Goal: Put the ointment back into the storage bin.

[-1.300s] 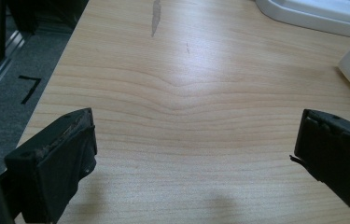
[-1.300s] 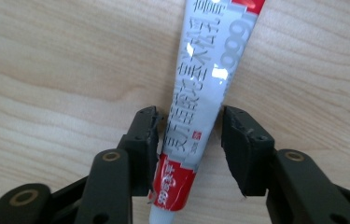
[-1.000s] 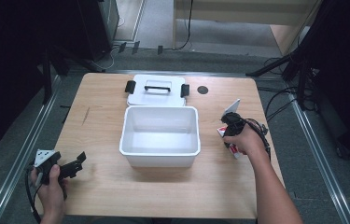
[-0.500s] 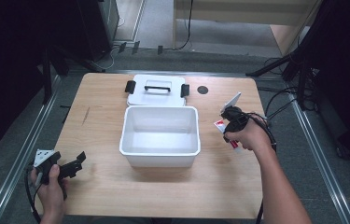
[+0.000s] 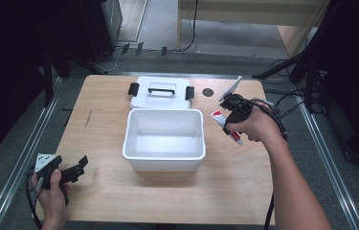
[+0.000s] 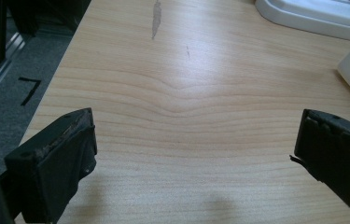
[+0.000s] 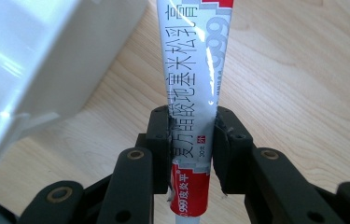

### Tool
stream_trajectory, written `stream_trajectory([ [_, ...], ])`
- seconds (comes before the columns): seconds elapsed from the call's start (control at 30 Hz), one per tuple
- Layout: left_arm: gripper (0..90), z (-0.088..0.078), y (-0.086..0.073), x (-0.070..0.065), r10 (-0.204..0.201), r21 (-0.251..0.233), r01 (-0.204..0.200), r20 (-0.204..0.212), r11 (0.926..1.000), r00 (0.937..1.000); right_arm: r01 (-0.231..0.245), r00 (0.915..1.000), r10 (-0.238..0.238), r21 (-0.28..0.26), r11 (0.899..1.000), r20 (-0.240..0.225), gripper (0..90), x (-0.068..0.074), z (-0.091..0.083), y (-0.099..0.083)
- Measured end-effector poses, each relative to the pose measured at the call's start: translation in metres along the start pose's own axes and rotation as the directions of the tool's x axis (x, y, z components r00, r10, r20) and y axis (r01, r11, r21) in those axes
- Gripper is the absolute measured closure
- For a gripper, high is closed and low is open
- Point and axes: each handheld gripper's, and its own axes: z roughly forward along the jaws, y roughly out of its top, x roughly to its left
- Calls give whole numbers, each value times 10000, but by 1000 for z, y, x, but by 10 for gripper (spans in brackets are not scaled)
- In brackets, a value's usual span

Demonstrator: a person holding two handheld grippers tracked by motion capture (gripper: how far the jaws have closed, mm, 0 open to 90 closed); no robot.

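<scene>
A red and white tube (image 7: pixel 193 70) with printed lettering is clamped between the pads of my right gripper (image 7: pixel 192 135), which is shut on it. In the high view that gripper (image 5: pixel 230 120) holds the tube (image 5: pixel 218 117) in the air just right of the white open bin (image 5: pixel 164 154). My left gripper (image 5: pixel 74 167) rests at the table's front left corner, open, with nothing but bare wood between its black fingers (image 6: pixel 56 163).
The bin's white lid (image 5: pixel 160 93) with black latches lies flat behind the bin. A dark round hole (image 5: pixel 208 92) sits in the tabletop to the lid's right. Metal rails run along both table sides. Bare wood (image 6: pixel 200 93) stretches ahead of the left gripper.
My right gripper has risen with the tube and shifted toward the far right corner of the bin. The left hand has stayed put.
</scene>
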Motion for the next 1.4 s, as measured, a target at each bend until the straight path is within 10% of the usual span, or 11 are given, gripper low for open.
stream_trajectory([
  [0.53,0,0,0,0,-64,35,64,55,10000,10000,1322,9912,-1321,40,9912,-61,711,48,-32,40],
  [0.8,0,1,0,0,-28,71,28,62,10000,10000,2331,9716,-2335,-160,9723,-370,711,75,-36,53],
  [1.1,0,1,0,0,-14,85,14,78,10000,10000,3611,9285,-3622,-279,9321,-820,710,99,-27,59],
  [1.4,0,1,0,0,-17,103,16,69,9999,10000,4998,8564,-5005,-401,8652,-1264,710,115,-13,60],
])
